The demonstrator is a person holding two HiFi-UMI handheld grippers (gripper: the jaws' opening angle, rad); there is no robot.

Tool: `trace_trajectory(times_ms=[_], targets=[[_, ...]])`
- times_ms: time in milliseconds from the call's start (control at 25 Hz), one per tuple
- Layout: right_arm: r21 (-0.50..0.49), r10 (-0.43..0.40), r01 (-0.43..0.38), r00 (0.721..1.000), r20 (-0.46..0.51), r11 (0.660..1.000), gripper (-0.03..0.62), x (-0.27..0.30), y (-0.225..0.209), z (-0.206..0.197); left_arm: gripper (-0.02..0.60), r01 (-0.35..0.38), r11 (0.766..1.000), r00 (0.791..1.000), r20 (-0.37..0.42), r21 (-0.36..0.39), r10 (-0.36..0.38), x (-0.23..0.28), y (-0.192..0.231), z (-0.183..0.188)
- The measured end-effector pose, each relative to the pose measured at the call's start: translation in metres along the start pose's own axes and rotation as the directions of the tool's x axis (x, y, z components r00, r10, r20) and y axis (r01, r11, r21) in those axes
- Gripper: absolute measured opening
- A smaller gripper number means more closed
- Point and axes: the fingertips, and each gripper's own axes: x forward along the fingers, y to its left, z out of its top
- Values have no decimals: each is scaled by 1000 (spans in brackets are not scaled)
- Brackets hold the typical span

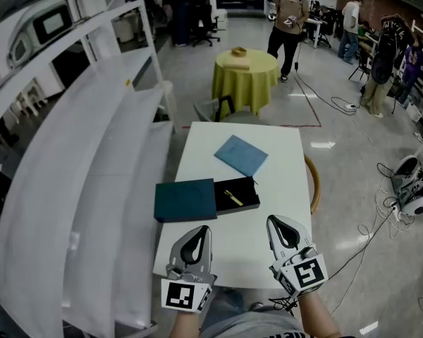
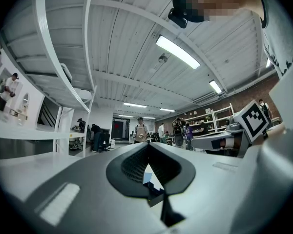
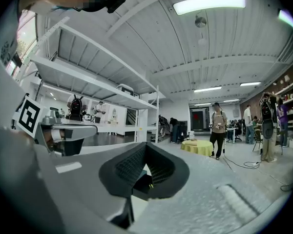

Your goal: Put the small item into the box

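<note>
On the white table (image 1: 282, 153) an open black box (image 1: 245, 203) holds a small gold item (image 1: 233, 198) lying aslant inside it. Its dark teal lid (image 1: 185, 200) lies flat against the box's left side. A blue card (image 1: 241, 155) rests behind them. My left gripper (image 1: 201, 232) and right gripper (image 1: 275, 224) sit at the table's near edge, short of the box, both shut with nothing between the jaws. Past the left gripper's (image 2: 149, 152) jaws a sliver of the blue card (image 2: 146, 175) shows. Past the right gripper's (image 3: 145, 150) jaws the black box (image 3: 138, 183) shows.
A tall white shelf rack (image 1: 92, 174) runs along the table's left side. A wooden chair back (image 1: 314, 183) stands at the table's right edge. Beyond are a round table with a yellow cloth (image 1: 245, 76), standing people (image 1: 289, 20) and floor cables (image 1: 381, 203).
</note>
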Motion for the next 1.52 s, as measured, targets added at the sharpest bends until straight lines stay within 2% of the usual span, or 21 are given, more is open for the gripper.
trace_trajectory(times_ms=[680,1080,1320,1520], targets=[[-6,16,-16,1000,27,1000,2,-25,7,9,15,-14,1000,1000,19,5,14,-18,-17,11],[-1,-7,7,1000,-13,1000,2,-30,8,10,15,-36,999,999,22,5,36,-25,-19,12],[-5,22,-22,1000,19,1000,2,-28,12,7,15,-40,999,999,18,2,40,-27,-17,10],[-5,1,-1,1000,-24,1000,2,-27,10,8,17,-39,999,999,18,-1,39,-25,-16,10]])
